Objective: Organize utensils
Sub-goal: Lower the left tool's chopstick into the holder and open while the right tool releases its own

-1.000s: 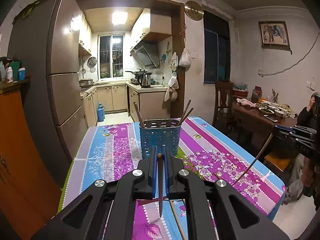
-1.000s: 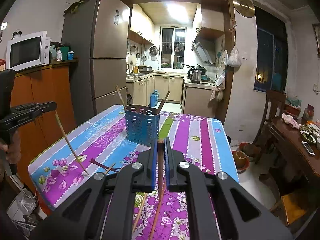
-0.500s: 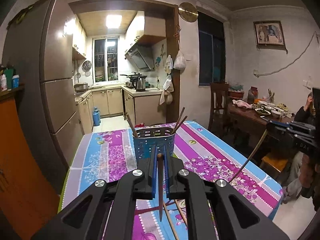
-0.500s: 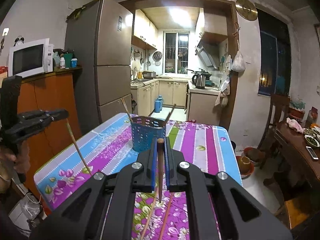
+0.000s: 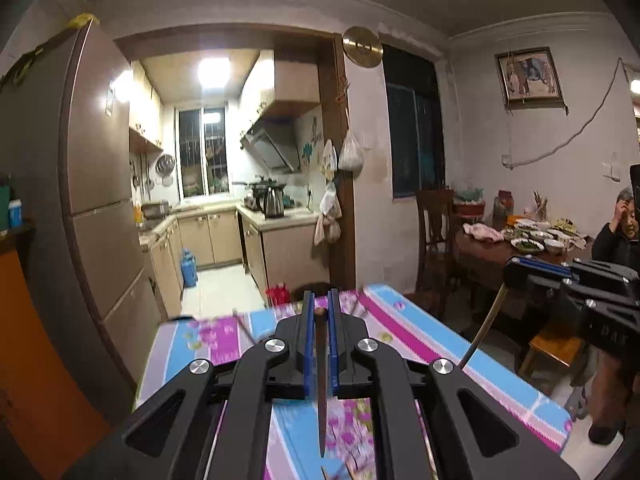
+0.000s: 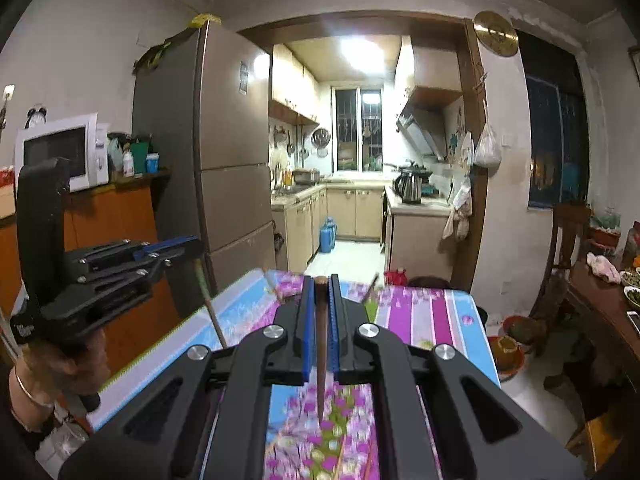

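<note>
Nearest, left tool [image 5: 319, 322] — jaws closed on a dark wooden chopstick [image 5: 321, 380], gripped near its blunt top so that the pointed end hangs down toward the cloth; held upright, presumably so it can be dropped tip-first into a holder.

Right tool [image 6: 319, 292] — likewise clamped on a second chopstick [image 6: 321, 352], blunt end up between the blue pads, tip dangling. One stick is carried per tool, so that two can be stowed in one trip.

Below, the counter [image 5: 448, 344], covered in a striped floral cloth; further loose chopsticks appear to lie on it near the bottom edge, blurred.

Beyond the tools, the utensil holder is hidden behind the jaws; only stick ends [image 6: 373, 283] already stowed are seen poking out either side at the far end of the counter.

Farthest — a fridge [image 6: 236, 152] and the lit kitchen.
</note>
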The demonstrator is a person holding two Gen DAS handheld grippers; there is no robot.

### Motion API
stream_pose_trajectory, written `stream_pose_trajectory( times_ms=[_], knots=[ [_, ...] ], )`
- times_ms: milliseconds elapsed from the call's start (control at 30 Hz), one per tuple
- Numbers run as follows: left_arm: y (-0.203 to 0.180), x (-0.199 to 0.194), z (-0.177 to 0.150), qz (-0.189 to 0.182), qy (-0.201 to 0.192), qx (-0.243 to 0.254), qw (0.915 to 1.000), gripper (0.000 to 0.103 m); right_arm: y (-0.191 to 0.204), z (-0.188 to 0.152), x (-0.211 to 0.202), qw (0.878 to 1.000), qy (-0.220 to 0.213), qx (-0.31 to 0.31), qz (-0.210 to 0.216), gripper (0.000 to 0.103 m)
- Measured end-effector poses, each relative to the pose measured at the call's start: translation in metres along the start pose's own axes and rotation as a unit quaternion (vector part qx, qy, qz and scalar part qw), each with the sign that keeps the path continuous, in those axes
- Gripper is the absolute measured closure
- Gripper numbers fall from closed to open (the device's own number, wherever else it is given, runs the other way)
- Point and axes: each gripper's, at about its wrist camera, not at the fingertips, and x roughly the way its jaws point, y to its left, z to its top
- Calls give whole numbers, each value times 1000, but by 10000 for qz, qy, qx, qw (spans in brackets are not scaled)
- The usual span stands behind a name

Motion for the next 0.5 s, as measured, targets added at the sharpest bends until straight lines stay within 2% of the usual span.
stream_pose_trajectory(
  times_ms=[100, 267, 500],
  knots=[
    [6, 23, 23, 77, -172, -24, 9998, 95, -1, 19, 22, 9998, -166, 113, 47, 98],
    [18, 66, 54, 167, -444, -78, 9988, 95, -2, 47, 63, 9989, -434, 116, -123, 98],
    [41, 128, 73, 303, -660, -233, 9971, 95, -20, 63, 125, 9977, -542, 324, -234, 98]
  ],
)
